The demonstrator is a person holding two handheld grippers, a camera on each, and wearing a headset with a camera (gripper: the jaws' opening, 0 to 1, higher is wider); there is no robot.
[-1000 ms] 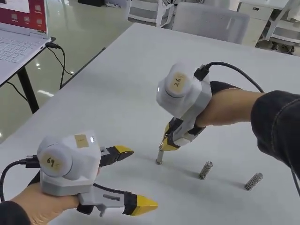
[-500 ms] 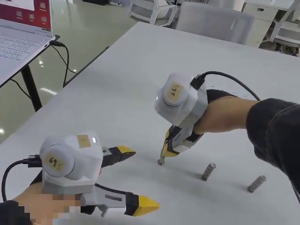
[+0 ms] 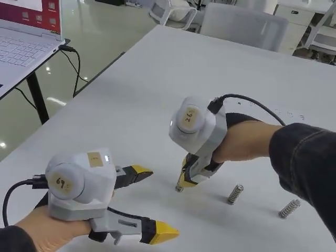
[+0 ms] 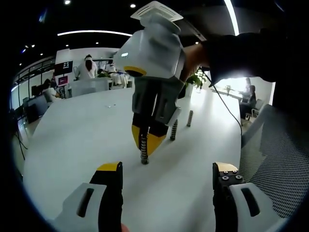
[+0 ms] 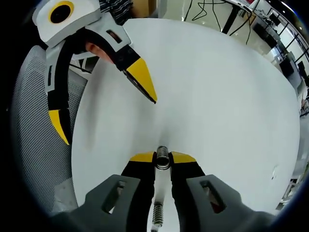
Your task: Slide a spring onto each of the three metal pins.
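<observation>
My right gripper (image 3: 183, 181) points down at the white table (image 3: 157, 79), shut on a small metal spring (image 4: 143, 149). The spring's lower end reaches the table, where a pin base (image 3: 179, 188) shows under the yellow tips. From the right gripper view the spring (image 5: 162, 157) is seen end-on between the shut jaws of the right gripper (image 5: 162, 158). Two more springs (image 3: 234, 193) (image 3: 289, 208) stand upright to the right. My left gripper (image 3: 152, 202) hovers open near the front edge, left of the pin. Nothing sits between the left gripper (image 4: 168, 170) jaws.
A laptop (image 3: 21, 31) sits on a side stand at far left, with a cable (image 3: 73, 58) hanging by the table's left edge. Office chairs (image 3: 241, 21) stand beyond the far edge. People sit in the background (image 4: 87, 67).
The right gripper has come lower with the spring, so its tips now sit just above the pin's base. The left gripper has stayed put, open.
</observation>
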